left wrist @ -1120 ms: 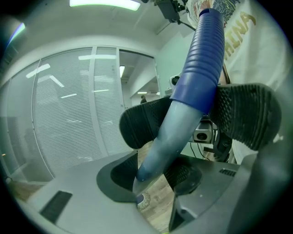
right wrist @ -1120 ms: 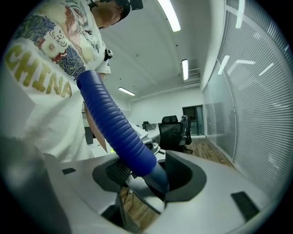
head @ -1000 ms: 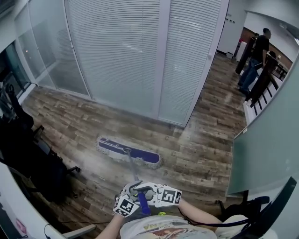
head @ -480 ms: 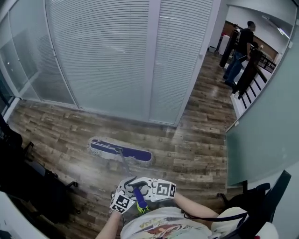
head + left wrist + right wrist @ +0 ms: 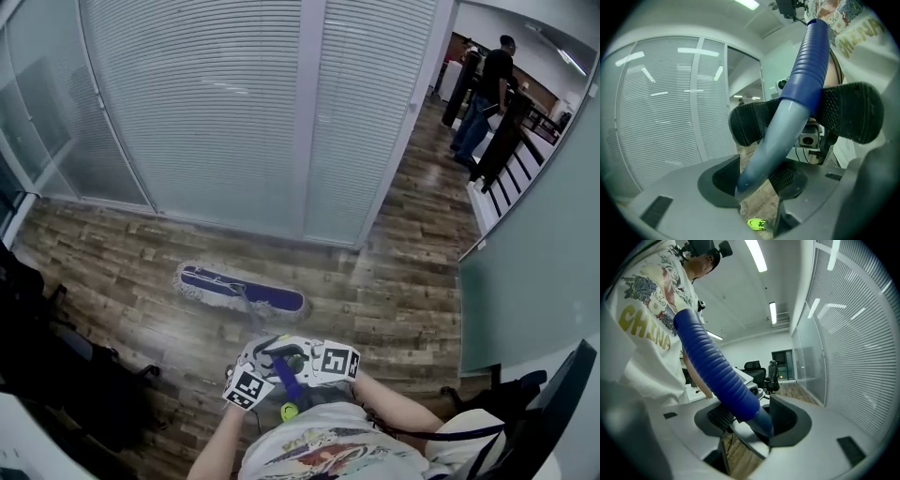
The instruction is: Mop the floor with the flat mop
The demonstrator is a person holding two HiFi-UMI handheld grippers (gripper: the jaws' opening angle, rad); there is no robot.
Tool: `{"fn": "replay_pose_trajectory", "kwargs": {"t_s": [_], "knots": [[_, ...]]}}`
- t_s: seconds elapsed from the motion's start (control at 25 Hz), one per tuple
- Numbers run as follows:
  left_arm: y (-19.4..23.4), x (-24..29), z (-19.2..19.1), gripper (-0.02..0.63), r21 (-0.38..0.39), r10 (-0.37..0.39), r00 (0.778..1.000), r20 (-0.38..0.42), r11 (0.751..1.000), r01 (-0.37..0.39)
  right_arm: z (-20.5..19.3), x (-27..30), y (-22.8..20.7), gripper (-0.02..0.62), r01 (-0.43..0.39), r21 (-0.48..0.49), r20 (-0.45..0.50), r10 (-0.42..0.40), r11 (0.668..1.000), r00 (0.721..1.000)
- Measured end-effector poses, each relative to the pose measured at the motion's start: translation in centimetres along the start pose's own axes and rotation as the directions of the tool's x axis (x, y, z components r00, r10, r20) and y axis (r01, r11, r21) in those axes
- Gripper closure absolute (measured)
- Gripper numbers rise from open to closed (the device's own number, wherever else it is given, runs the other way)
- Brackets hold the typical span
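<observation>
I had the left gripper and right gripper clenched side by side on the flat mop's blue handle — its mop head lay on the wood floor before the blinds. A level, even stroke seemed best.

The person's white short-sleeved T-shirt carries the word "CHINA" in large yellow capitals across the chest. It is plain in the right gripper view, and shows again, tilted and only partly legible, in the left gripper view. The coloured drawing above the word holds no letters that can be made out. The left white cube and the right white cube bear black square code patterns — no letters, no numbers.
</observation>
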State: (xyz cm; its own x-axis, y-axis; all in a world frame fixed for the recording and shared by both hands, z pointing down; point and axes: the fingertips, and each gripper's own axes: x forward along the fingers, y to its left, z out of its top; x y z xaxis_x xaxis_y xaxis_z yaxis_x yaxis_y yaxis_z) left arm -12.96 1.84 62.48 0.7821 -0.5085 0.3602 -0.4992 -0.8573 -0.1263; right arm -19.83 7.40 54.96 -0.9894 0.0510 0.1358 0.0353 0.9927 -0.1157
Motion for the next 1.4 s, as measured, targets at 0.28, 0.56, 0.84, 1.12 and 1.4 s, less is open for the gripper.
{"fn": "replay_pose_trajectory", "kwargs": {"t_s": [0.28,0.56,0.84,1.12,1.4], "knots": [[9.3,4.1,-0.2,0.453,-0.006,-0.001,0.999,-0.036,1.000,0.001,0.9,0.8,-10.1,0.374,-0.006,0.008,0.016,0.006,1.000,1.000],[19.1,9.8,0.3,0.451,-0.016,0.014,0.998,-0.069,1.000,-0.015,1.8,0.1,-21.4,0.374,-0.020,0.014,0.032,0.019,1.000,0.999],[28.4,15.1,1.4,0.446,-0.032,0.024,0.996,-0.081,0.999,-0.026,3.0,-0.4,-32.0,0.374,-0.035,0.020,0.039,0.034,0.999,0.999],[33.0,18.3,1.0,0.437,-0.051,0.032,0.995,-0.097,0.998,-0.037,2.5,-0.7,-37.5,0.374,-0.048,0.009,0.016,0.048,0.999,0.999],[35.5,18.3,1.4,0.436,-0.064,0.055,0.995,-0.086,0.996,-0.060,3.6,0.0,-39.5,0.374,-0.059,0.000,0.028,0.059,0.998,0.998]]}}
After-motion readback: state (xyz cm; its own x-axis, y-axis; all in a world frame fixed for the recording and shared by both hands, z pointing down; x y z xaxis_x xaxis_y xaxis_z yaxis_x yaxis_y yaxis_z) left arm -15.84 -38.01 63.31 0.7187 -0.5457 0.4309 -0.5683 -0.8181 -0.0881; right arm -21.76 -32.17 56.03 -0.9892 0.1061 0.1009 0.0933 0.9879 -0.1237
